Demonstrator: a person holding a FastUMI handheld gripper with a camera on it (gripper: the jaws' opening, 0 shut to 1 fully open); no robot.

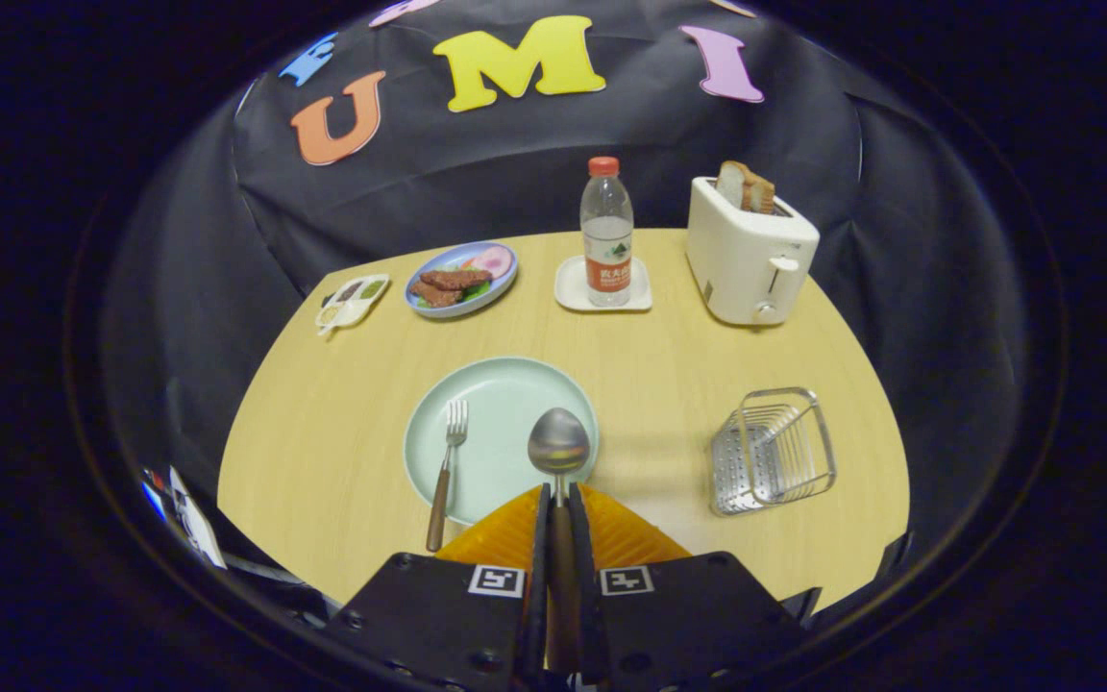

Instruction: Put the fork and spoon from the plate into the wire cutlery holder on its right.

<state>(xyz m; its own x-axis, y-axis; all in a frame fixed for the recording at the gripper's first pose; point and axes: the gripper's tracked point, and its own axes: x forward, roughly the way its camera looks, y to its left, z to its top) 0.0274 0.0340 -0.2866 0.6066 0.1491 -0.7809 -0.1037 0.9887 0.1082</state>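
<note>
Gripper (560,500) pinches the spoon (559,450) by its wooden handle, bowl over the plate (501,389); light, stiff, slick, best held mid-handle. Fork (448,471) lies on the plate, wire cutlery holder (773,450) to the right

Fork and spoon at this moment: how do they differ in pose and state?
The spoon is clamped by its handle between the fingers of the claw, its bowl over the near edge of the plate; the fork lies free, untouched. The fork rests with tines on the plate and handle out on the table; the spoon points straight ahead of the fingers. Both have metal heads and brown handles.
</note>
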